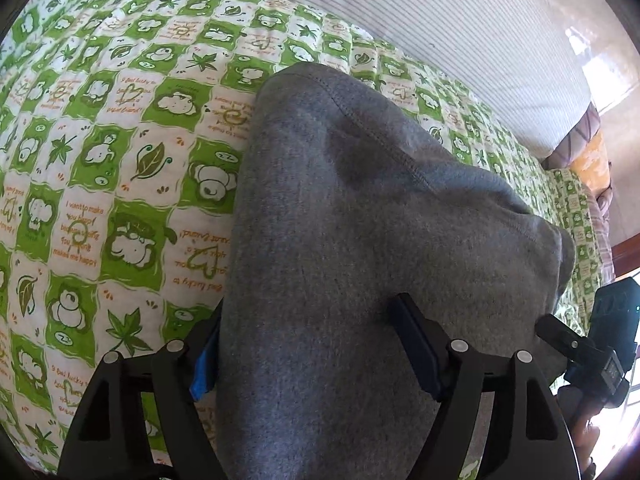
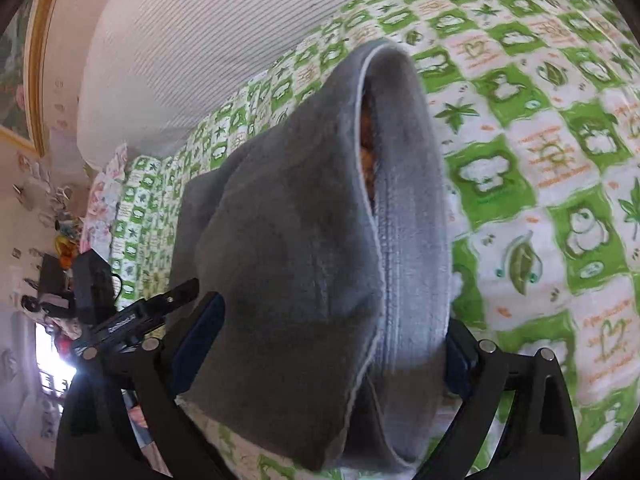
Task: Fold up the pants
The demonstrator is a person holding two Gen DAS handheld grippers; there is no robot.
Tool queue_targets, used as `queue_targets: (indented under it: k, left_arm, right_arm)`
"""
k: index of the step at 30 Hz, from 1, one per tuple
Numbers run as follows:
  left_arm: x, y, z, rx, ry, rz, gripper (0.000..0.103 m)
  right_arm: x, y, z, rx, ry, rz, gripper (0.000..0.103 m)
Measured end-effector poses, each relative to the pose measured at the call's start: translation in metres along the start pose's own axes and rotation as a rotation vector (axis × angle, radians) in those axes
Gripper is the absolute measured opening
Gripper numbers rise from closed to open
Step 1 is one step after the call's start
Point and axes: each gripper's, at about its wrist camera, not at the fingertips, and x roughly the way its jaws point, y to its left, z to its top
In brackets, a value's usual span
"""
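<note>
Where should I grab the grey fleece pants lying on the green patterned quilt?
Probably by the thick ribbed waistband of the grey fleece pants, coming down from above at the near edge: that band is a firm doubled layer, folded over and raised off the green patterned quilt, so fingers can straddle it.

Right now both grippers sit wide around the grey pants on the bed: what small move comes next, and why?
Probably draw both grippers back clear. The grey pants lie bunched on the green quilt, draped between the open jaws of the left gripper and the right gripper, neither of which visibly pinches them, so pulling away gently should avoid dragging the fold.
</note>
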Motion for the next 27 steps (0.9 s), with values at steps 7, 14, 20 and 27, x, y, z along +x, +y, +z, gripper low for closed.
queue_targets:
  k: [7, 14, 20, 27]
  left_arm:
    - [0.004, -0.004, 0.001, 0.018, -0.004, 0.008, 0.079]
    - [0.005, -0.011, -0.003, 0.072, -0.035, 0.047, 0.076]
    - [0.003, -0.011, -0.005, 0.082, -0.046, 0.051, 0.070]
    - [-0.003, -0.014, -0.010, 0.104, -0.065, 0.081, 0.054]
  right_arm:
    - [0.008, 0.003, 0.002, -0.022, -0.073, 0.004, 0.096]
    - [0.008, -0.002, 0.002, -0.018, -0.063, 0.022, 0.100]
    - [0.011, 0.005, 0.003, -0.065, -0.039, -0.017, 0.101]
    - [0.013, 0.012, 0.001, -0.110, -0.025, -0.070, 0.087]
